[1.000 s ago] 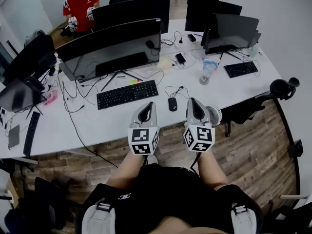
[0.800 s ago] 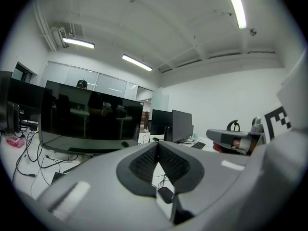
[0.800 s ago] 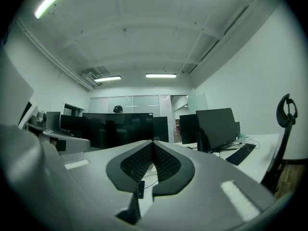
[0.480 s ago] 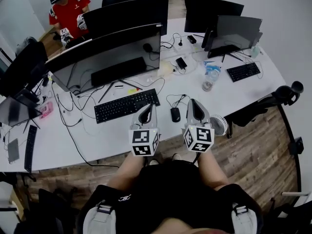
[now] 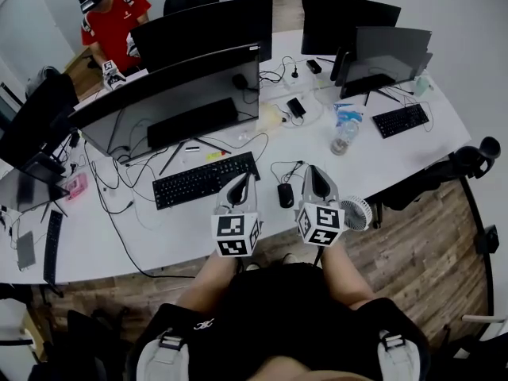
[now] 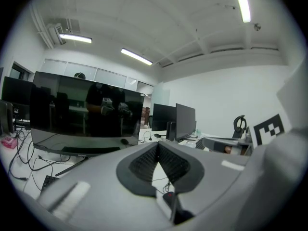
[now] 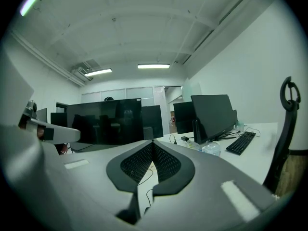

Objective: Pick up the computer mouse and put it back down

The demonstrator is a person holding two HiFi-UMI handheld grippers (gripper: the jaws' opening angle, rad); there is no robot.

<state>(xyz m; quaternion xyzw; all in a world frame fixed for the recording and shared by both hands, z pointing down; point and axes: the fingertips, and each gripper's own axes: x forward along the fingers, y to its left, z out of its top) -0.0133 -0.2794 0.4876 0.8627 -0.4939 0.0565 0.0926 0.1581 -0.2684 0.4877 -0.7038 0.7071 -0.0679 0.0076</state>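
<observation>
Black computer mouse is lying on the white bench, just right of the black keyboard. Its cord is looping away toward the far side.

**Head view.**
- The left gripper is hovering over the keyboard's right end.
- The right gripper is hovering further right of the keyboard. The mouse is sitting between the two, and neither is touching it.
- Judgement: the approach is under way and the pick is not yet begun. The right gripper looks the nearer of the two.
- To do the step well, the fingers should be opened before going down, and the nose tipped downward.
- The fingers should then be set astride the mouse's long sides, low on its body, and kept off the cord so the lift is not dragging it.
- This view is giving the layout but is not settling how the fingers are standing.

**Left gripper view.**
- The fingers are pressing tip to tip, clenched on nothing.
- Low in the gap behind the tips a small dark shape with a red spot is showing. It is probably the mouse, but I cannot confirm this.
- The head view is not giving this close look.

**Right gripper view.**
- The fingers are likewise clenched together with nothing between them.
- The camera is looking level across the bench.
- A water bottle and a second keyboard are showing, both well right of the near keyboard.
- The mouse is not appearing here, so aiming is depending on the head view.
</observation>
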